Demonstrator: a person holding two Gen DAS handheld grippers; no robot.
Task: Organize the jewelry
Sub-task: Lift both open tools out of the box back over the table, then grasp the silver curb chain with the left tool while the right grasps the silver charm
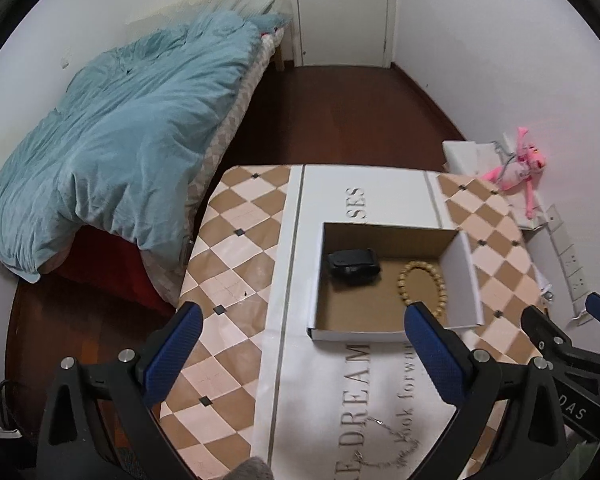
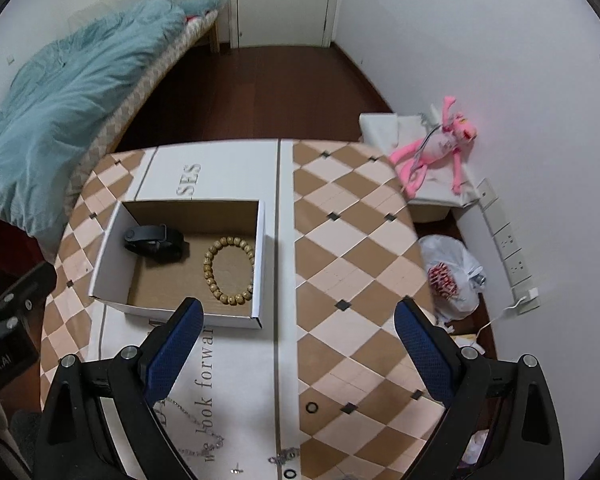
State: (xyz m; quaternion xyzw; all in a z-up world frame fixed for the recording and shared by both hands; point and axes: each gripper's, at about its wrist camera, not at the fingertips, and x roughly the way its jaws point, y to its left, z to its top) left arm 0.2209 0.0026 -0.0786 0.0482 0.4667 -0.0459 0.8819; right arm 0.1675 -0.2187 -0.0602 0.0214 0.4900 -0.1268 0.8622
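An open white cardboard box (image 1: pixel 466 280) (image 2: pixel 260 248) stands on the table and holds a wooden bead bracelet (image 1: pixel 422 284) (image 2: pixel 230 270) and a black wristband (image 1: pixel 354 264) (image 2: pixel 154 242). A thin silver chain necklace (image 1: pixel 384 444) (image 2: pixel 196 432) lies on the white runner nearer me. A small dark ring (image 2: pixel 312 407), another ring (image 2: pixel 289 473) and small silver pieces (image 2: pixel 284 457) lie at the near edge. My left gripper (image 1: pixel 300 348) is open and empty above the runner. My right gripper (image 2: pixel 298 340) is open and empty, in front of the box.
The table (image 2: pixel 360 240) has a brown and white diamond cloth with a white lettered runner. A bed with a blue duvet (image 1: pixel 112 140) lies to the left. A pink plush toy (image 2: pixel 440 144) and a plastic bag (image 2: pixel 452 272) sit right of the table.
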